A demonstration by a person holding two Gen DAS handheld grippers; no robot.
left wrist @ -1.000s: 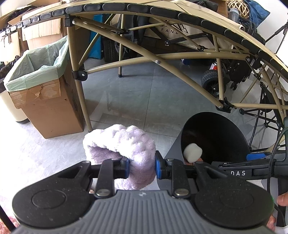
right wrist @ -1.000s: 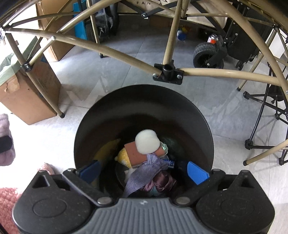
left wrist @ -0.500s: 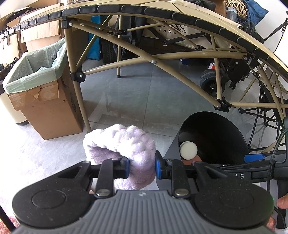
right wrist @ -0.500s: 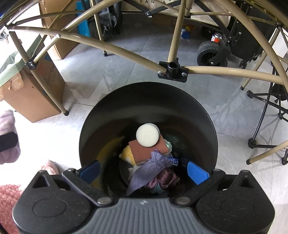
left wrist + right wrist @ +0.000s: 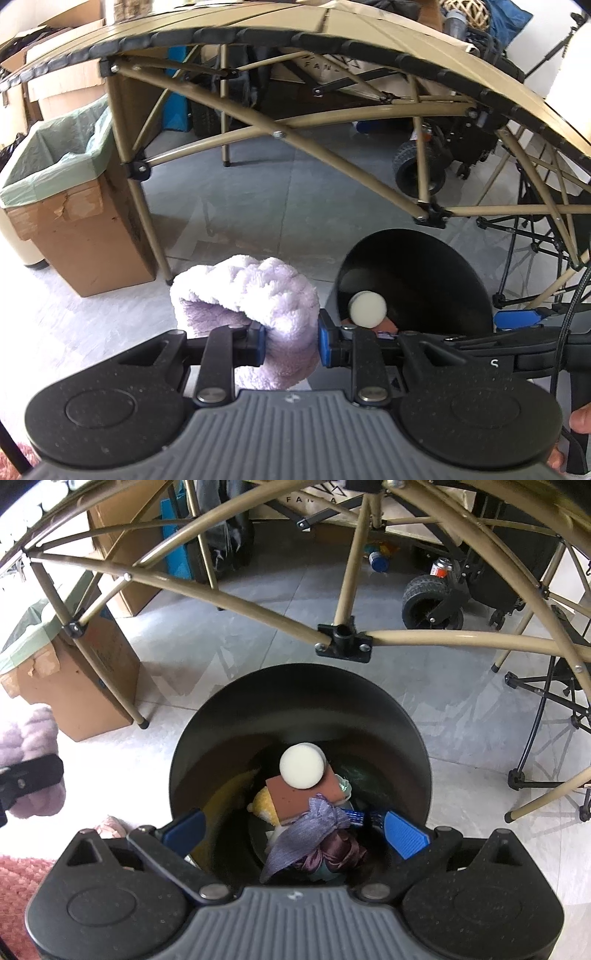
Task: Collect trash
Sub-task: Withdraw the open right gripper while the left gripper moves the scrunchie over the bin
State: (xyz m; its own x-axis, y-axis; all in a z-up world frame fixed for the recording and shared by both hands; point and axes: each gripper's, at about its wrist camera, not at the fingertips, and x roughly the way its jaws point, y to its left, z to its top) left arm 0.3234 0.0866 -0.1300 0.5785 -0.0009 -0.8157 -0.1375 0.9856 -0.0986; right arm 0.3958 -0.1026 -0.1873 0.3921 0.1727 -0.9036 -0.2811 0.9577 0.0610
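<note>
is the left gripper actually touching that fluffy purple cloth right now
Touching. The left wrist view shows the left gripper shut on the fluffy purple cloth, both blue pads pressing into its pile from either side.

Bright daylight — blown-out floor (left side) — fisheye-bent edges

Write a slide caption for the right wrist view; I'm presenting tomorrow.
Open right gripper over the black bin, where a white puff tops a sponge and cloths.

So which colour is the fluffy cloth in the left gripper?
Pale lilac. The cloth, held in the left gripper, shows best in the left wrist view.
</note>
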